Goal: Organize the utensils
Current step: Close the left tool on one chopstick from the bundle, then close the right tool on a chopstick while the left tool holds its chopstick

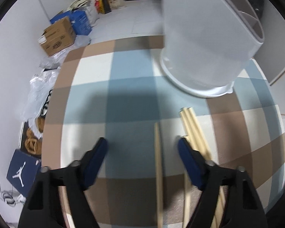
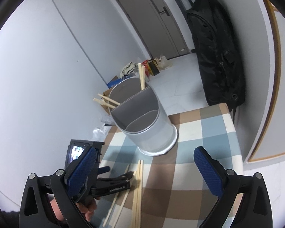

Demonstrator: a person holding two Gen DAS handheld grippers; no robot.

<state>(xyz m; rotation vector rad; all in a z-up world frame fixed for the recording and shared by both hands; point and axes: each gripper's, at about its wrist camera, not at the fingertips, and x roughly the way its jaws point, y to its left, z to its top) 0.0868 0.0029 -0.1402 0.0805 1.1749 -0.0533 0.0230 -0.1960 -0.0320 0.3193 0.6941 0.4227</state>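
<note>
A white divided utensil holder stands on the checked tablecloth, with several wooden chopsticks sticking out of its far compartment. It also shows in the left wrist view. Loose wooden chopsticks lie on the cloth in front of it and show in the right wrist view too. My left gripper is open low over the cloth, with one chopstick between its fingers and others by the right finger. My right gripper is open and empty, higher up.
Cardboard boxes, bags and plastic wrap lie on the floor left of the table. A black bag hangs at the wall beyond the table's far right corner. The table's left edge is close to the left gripper.
</note>
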